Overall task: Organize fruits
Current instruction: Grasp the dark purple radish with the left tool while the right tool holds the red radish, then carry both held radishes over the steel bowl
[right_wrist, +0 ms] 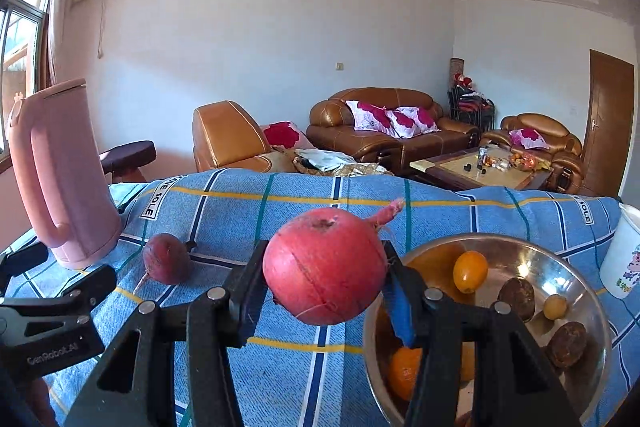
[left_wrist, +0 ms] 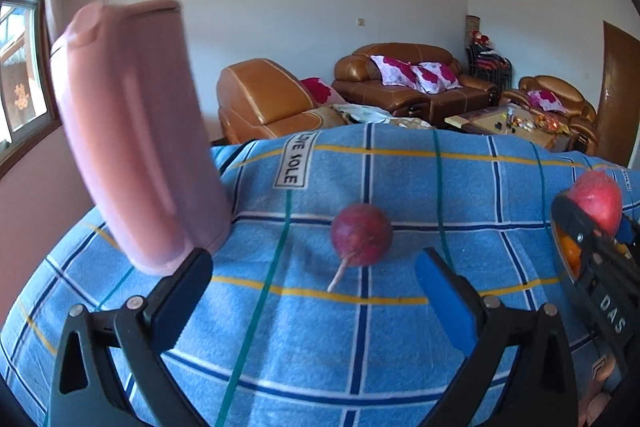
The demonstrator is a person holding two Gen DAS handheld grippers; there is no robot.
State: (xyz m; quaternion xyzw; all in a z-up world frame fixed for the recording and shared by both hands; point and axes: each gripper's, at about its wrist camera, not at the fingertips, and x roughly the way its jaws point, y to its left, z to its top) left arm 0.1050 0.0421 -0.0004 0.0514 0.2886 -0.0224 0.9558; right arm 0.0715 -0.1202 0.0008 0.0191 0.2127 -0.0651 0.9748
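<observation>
Right tool was clamped on a pink-red radish, held above the blue plaid cloth beside the steel bowl. Left tool stood apart, empty, near a dark radish. Leather sofas lined the far wall.

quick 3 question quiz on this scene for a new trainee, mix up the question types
1. True or false: the right hand-held gripper is shut on the red radish.
2. What holds the fruit already sorted? A) pink jug B) metal bowl C) white cup
3. Fill in: between the open fingers of the left hand-held gripper, on the blue cloth, lies a dark purple ____.

Key
1. True: both pads press its sides and it is lifted off the cloth.
2. B: oranges and dark round fruit lie in it.
3. radish, untouched, its thin root pointing toward the camera.
</observation>
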